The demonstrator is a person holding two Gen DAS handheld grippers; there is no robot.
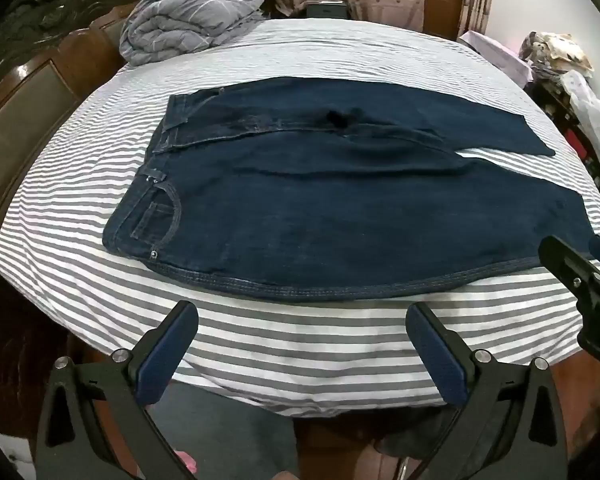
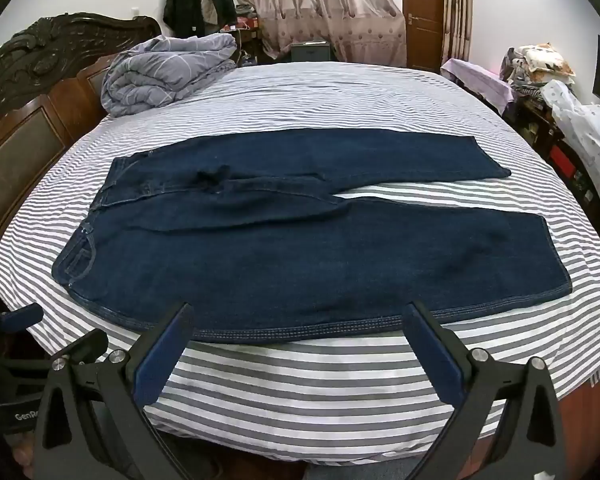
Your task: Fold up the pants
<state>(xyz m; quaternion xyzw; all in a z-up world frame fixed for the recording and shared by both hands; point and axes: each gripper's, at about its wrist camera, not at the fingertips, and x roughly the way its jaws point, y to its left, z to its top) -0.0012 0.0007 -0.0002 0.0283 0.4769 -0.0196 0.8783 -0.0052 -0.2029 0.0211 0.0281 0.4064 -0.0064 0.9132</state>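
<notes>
Now the pants lay flat on the striped bed, waistband twd the headboard, legs apart. Left gripper & right gripper hovered near the pants' near seam, fingers spread wide, holding nothing.

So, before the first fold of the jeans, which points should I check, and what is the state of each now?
1. Dark blue denim jeans lie flat on the grey-and-white striped bed sheet: ok.
2. Both legs spread apart, not crossed: ok.
3. Left gripper open and holding nothing: ok.
4. Right gripper open and holding nothing: ok.
5. Near side seam of the jeans within view of both grippers: ok.
6. Grey folded quilt lies apart from the jeans, at the far corner: ok.
</notes>
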